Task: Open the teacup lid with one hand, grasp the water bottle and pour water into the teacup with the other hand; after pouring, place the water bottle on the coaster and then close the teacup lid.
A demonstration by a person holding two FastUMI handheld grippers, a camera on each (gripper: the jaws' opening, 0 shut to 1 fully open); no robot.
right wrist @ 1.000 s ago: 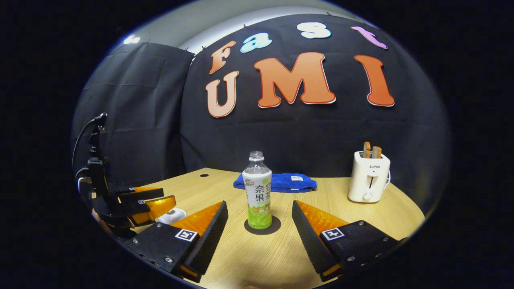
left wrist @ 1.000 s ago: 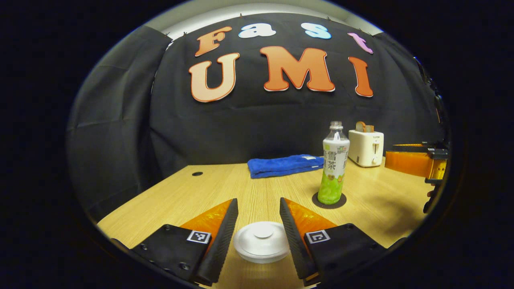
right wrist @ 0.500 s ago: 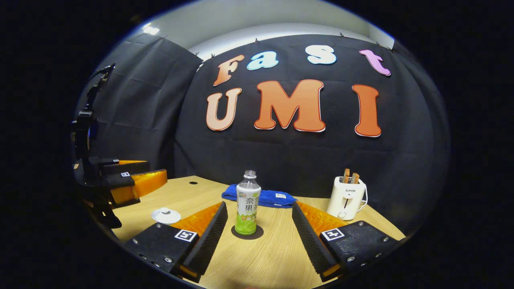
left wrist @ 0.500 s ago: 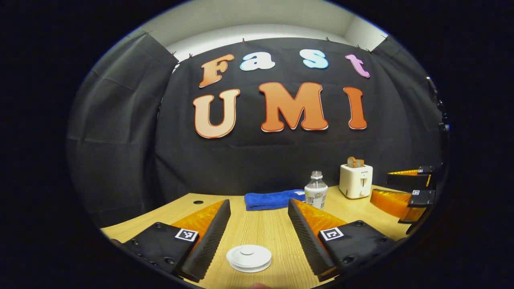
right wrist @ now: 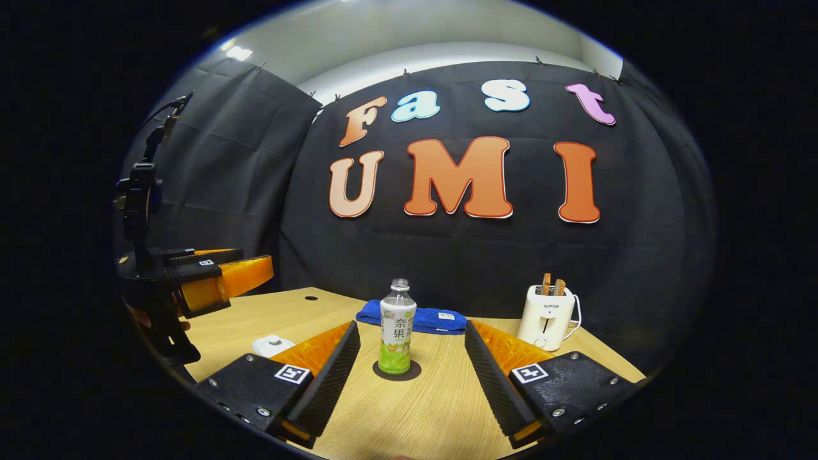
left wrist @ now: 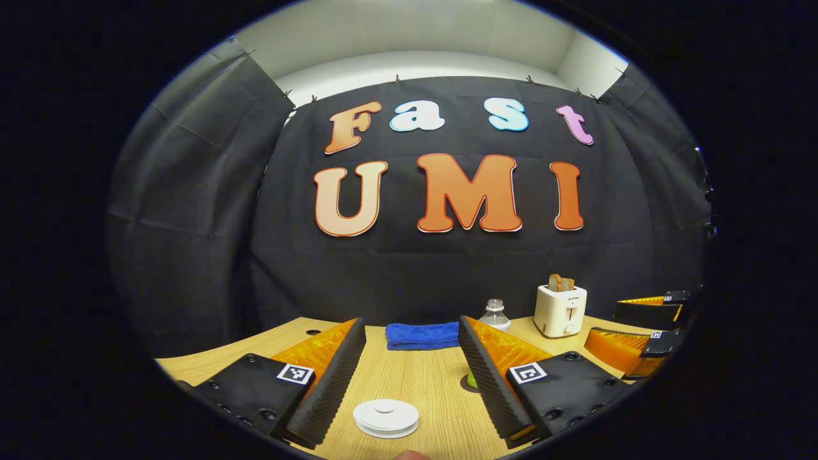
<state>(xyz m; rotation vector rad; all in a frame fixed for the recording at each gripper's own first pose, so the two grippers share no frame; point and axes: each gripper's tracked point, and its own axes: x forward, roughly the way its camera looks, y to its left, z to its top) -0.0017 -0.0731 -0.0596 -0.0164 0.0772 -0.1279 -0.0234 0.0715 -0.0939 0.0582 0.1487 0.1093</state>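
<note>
The white teacup with its lid [left wrist: 386, 416] on stands on the wooden table, low between the fingers of my left gripper [left wrist: 409, 322], which is open, well above the cup and apart from it. One of its fingers [left wrist: 492, 370] hides most of the water bottle [left wrist: 495, 314]. In the right gripper view the bottle [right wrist: 397, 335] stands upright and uncapped on a dark round coaster [right wrist: 415, 373]. My right gripper [right wrist: 411, 324] is open, and the bottle stands beyond its fingertips, untouched. The lidded teacup [right wrist: 273, 345] sits at the left, below the raised left gripper [right wrist: 220, 278].
A folded blue towel [right wrist: 434, 319] lies at the back of the table [right wrist: 409, 415] behind the bottle. A white toaster [right wrist: 545, 316] holding toast stands at the back right. The right gripper [left wrist: 629, 326] hangs at the right edge of the left gripper view.
Both grippers have lifted and drawn back from the table, staying open. The lidded cup and the bottle now look smaller and farther off; neither has moved.
</note>
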